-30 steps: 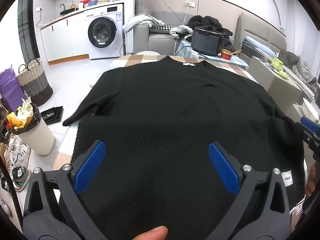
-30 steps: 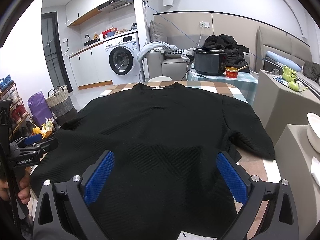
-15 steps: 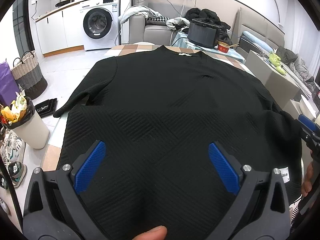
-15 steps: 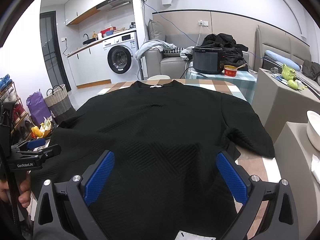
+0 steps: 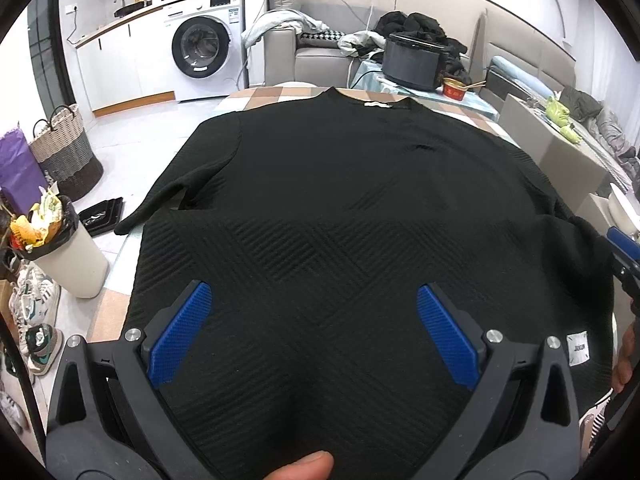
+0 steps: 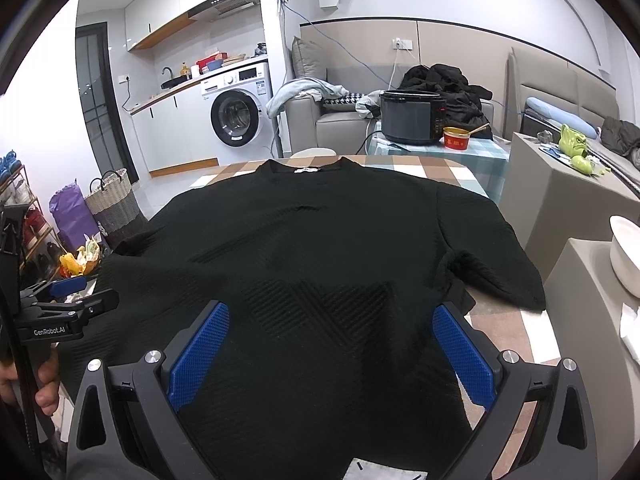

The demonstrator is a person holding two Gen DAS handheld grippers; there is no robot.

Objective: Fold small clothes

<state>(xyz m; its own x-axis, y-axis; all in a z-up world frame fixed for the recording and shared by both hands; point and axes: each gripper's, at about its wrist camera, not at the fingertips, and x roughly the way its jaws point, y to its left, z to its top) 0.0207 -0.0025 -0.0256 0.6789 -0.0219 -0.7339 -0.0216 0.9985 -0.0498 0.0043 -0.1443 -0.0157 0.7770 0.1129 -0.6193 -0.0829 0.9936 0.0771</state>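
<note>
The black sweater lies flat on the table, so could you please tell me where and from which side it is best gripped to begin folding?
Probably grip the black sweater at its near hem corners, coming from the near edge. It lies flat, collar away, hem towards both open hand-held grippers, left and right.
</note>
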